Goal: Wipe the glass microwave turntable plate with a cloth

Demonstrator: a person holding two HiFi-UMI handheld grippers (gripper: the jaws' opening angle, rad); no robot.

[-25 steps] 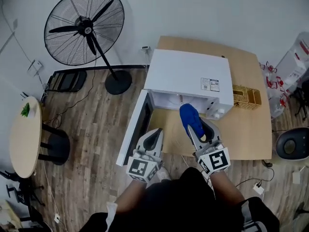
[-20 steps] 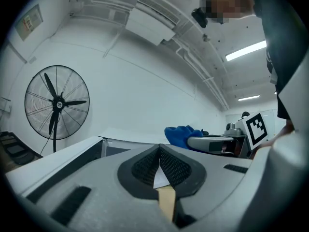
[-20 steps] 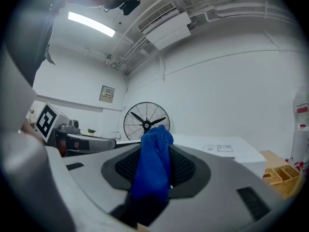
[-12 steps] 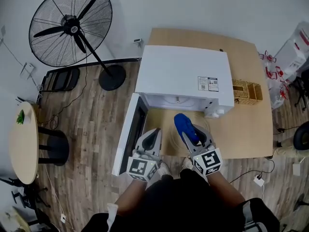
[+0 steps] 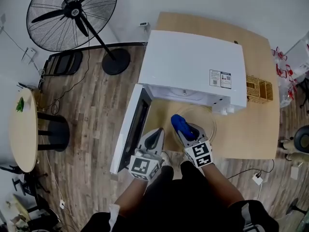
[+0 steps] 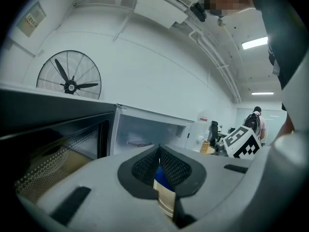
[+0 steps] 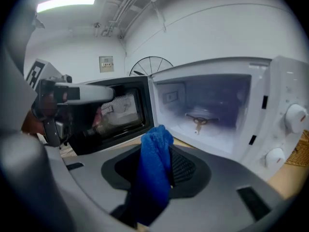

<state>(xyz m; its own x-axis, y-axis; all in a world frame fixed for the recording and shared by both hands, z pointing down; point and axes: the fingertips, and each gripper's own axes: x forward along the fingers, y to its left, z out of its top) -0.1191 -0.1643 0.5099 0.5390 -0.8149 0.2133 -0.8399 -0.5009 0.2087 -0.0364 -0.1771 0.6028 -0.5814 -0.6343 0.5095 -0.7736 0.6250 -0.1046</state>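
In the head view the clear glass turntable plate [image 5: 208, 122] lies on the wooden table [image 5: 251, 129], in front of the open white microwave [image 5: 193, 66]. My right gripper [image 5: 182, 128] is shut on a blue cloth [image 5: 177, 123] and holds it over the plate's left part. In the right gripper view the cloth [image 7: 154, 163] hangs between the jaws. The microwave's cavity behind it shows only the roller ring [image 7: 199, 119]. My left gripper [image 5: 155, 134] is at the table's front edge, left of the plate. Its jaws meet, and I see nothing between them [image 6: 159, 153].
The microwave door [image 5: 130, 127] stands open to the left, close beside my left gripper. A wicker basket [image 5: 258, 90] sits on the table right of the microwave. A standing fan [image 5: 72, 13] and a small round table [image 5: 21, 129] are on the floor to the left.
My right gripper has drawn back from the microwave's opening with the cloth and now sits lower, over the plate. The left gripper has stayed near the table's front edge.
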